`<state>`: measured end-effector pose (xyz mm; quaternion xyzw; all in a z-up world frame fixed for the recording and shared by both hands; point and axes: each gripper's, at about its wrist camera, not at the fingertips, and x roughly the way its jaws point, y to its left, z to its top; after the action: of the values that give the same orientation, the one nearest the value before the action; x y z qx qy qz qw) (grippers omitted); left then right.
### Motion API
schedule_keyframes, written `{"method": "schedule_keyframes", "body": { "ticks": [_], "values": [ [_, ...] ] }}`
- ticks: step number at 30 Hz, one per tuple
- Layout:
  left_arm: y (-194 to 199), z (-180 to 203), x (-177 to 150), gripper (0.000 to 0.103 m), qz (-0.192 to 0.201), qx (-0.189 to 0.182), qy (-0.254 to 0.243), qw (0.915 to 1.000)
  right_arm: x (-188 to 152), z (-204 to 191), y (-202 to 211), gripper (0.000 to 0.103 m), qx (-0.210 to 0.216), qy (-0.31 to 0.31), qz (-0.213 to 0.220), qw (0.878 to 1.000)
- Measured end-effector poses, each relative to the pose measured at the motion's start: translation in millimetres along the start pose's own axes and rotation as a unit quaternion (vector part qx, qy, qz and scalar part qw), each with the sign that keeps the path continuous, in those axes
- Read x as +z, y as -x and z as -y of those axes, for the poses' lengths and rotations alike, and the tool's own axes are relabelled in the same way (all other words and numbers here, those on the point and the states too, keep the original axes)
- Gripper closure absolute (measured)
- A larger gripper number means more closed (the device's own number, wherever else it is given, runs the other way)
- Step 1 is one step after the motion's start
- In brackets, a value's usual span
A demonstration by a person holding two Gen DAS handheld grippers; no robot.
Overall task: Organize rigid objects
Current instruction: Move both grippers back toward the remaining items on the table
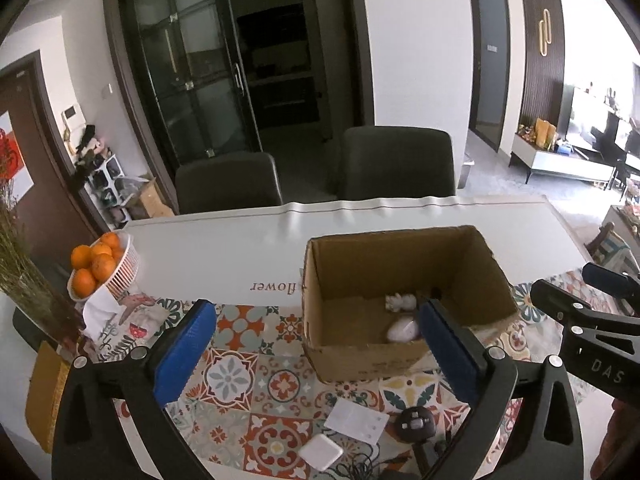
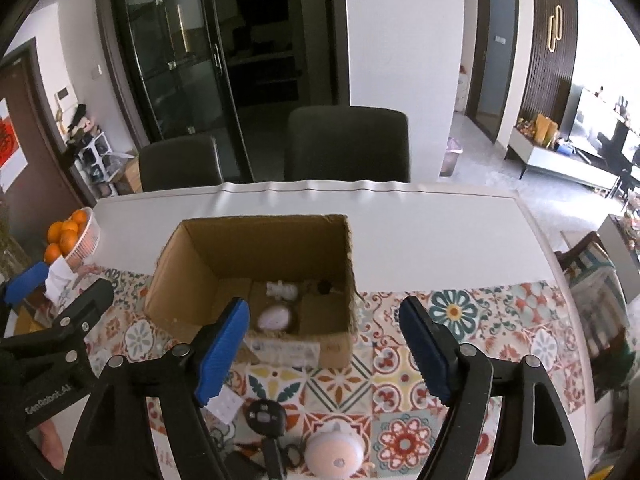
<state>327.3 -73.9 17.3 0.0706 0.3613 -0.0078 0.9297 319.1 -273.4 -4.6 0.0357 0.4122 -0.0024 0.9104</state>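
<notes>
An open cardboard box (image 1: 360, 360) stands on the patterned tablecloth. A small white figurine (image 1: 400, 302), a pale oval object (image 1: 402, 330) and a small dark item (image 2: 324, 287) lie inside it. My left gripper (image 1: 316, 312) hangs open in front of the box with nothing between its blue pads (image 1: 182, 354). To its right, my right gripper (image 2: 324, 308) is also open and empty above the box's near wall (image 2: 336, 350). On the cloth close to me lie a white square block (image 1: 320, 456), a white card (image 1: 356, 420), a black round device (image 2: 266, 416) and a round white-pink object (image 2: 334, 454).
A white basket of oranges (image 1: 104, 268) stands at the table's left end beside a white cloth (image 1: 100, 308) and dried stems (image 1: 20, 264). Two dark chairs (image 1: 228, 180) (image 1: 396, 164) stand behind the white table (image 1: 240, 248). Cables (image 1: 360, 470) lie at the near edge.
</notes>
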Motion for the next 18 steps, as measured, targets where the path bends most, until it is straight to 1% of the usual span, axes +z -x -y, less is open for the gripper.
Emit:
{"method": "schedule_keyframes", "body": {
  "ticks": [2,5,12,16,18],
  "values": [
    [7.0,2.2,-6.1,0.0,0.004,-0.002,-0.002,1.0,-9.9,3.1,7.0,0.024,-0.002,-0.003,0.004,1.0],
    [14.8,6.1,-17.5,0.0,0.001,-0.015,-0.002,0.9999,-23.8,7.8,14.2,0.024,0.008,-0.007,0.007,1.0],
    [24.8,15.7,-40.4,0.0,-0.003,-0.023,-0.004,0.9997,-50.8,13.5,25.8,0.024,0.015,-0.013,0.016,1.0],
    [27.1,20.4,-54.5,0.0,-0.005,-0.017,-0.01,0.9998,-65.7,15.7,28.4,0.024,0.016,-0.008,0.015,1.0],
    [25.4,23.5,-61.9,0.0,-0.013,-0.018,-0.012,0.9997,-72.9,16.9,28.0,0.024,0.012,-0.005,0.012,1.0]
  ]
}}
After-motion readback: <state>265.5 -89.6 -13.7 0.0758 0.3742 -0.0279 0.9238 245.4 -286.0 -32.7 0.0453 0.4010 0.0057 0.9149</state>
